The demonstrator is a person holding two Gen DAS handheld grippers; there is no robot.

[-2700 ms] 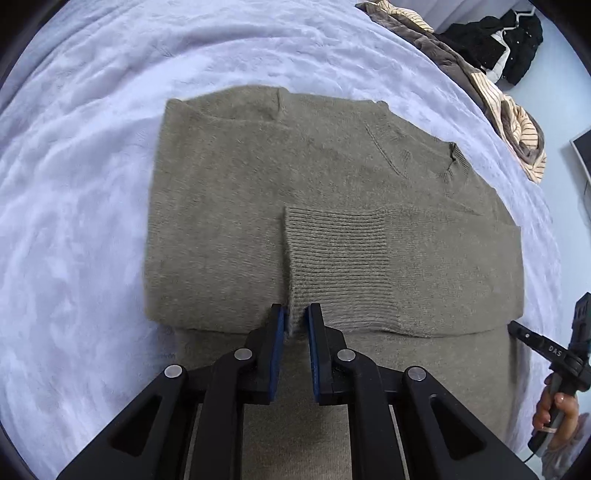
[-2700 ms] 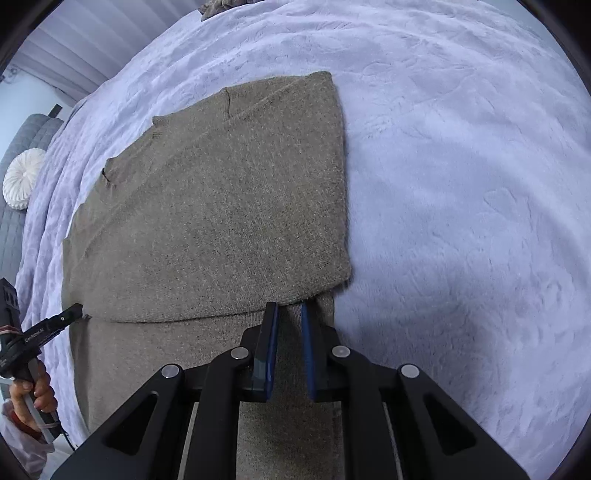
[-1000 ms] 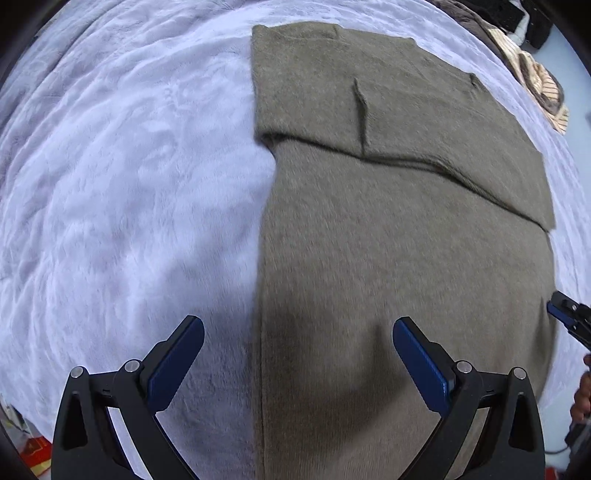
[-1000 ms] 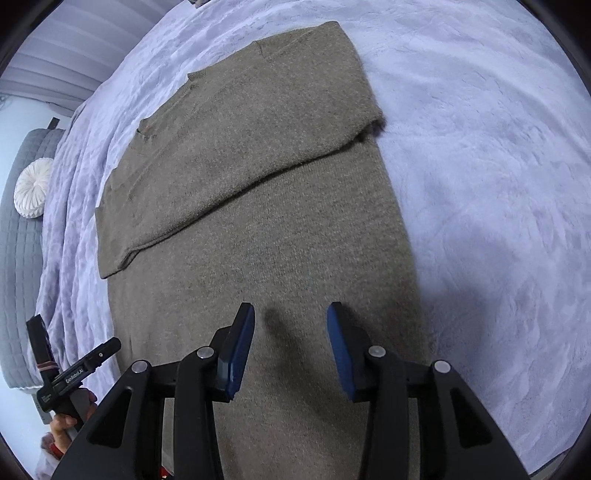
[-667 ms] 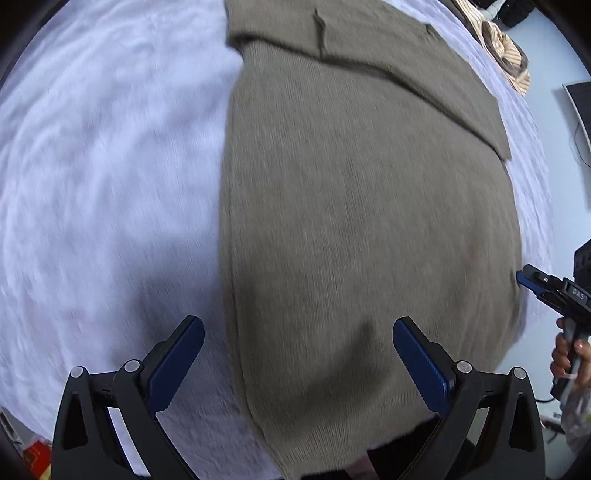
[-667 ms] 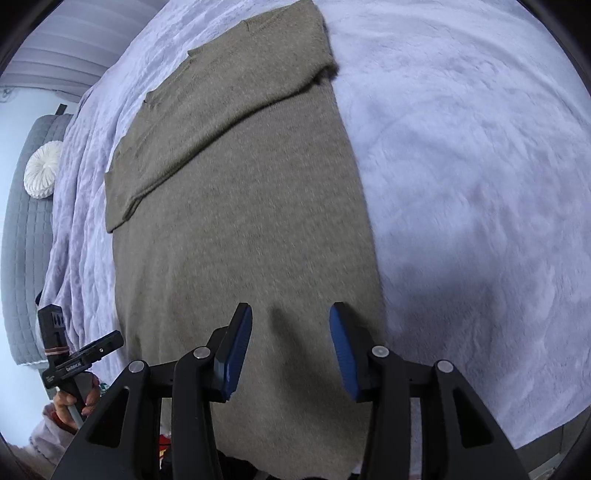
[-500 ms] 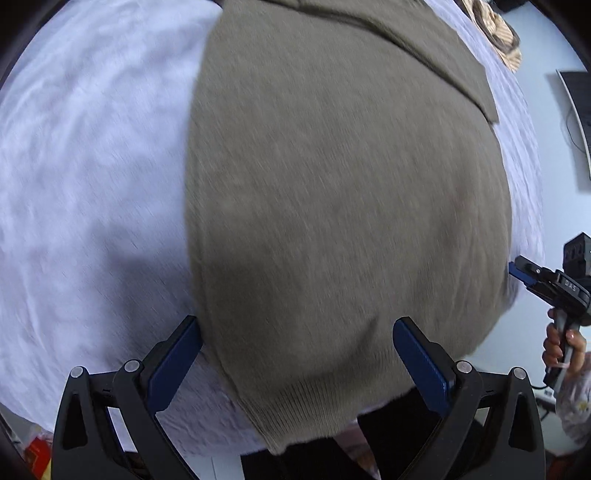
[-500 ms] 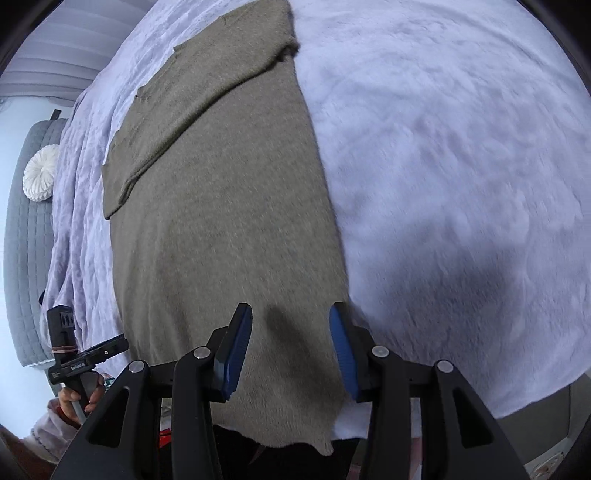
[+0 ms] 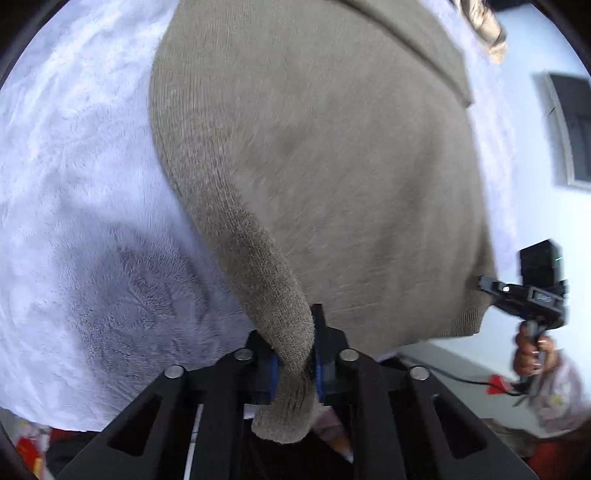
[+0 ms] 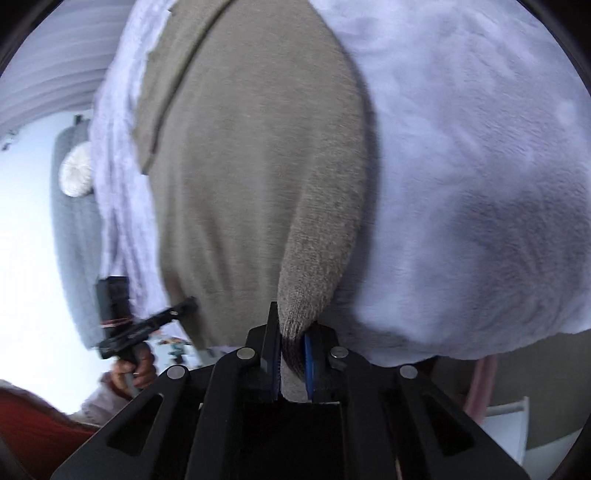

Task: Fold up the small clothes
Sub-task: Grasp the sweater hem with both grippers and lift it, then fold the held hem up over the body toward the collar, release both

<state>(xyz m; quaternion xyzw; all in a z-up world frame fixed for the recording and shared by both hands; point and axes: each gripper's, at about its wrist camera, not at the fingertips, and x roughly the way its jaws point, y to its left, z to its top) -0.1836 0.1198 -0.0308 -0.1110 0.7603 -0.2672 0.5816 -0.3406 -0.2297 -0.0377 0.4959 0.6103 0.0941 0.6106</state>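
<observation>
An olive-brown knitted sweater [image 9: 325, 155] lies lengthwise on a white fleece blanket [image 9: 74, 184], sleeves folded across its far end. My left gripper [image 9: 295, 365] is shut on the sweater's near left hem corner, which bunches between the blue pads. My right gripper [image 10: 291, 350] is shut on the near right hem corner of the same sweater [image 10: 251, 155]. Each gripper shows in the other's view: the right one [image 9: 532, 291] at the right edge, the left one [image 10: 144, 325] at the left.
The blanket [image 10: 480, 184] covers a bed whose near edge sits just under both grippers. A striped garment [image 9: 484, 33] lies at the far right. A round white cushion [image 10: 75, 173] rests on a grey sofa to the left. A dark screen [image 9: 572, 122] hangs on the wall.
Both grippers drew back from the folded sleeves to the sweater's near hem. Both jaws were open half a second ago and are now closed on the hem corners.
</observation>
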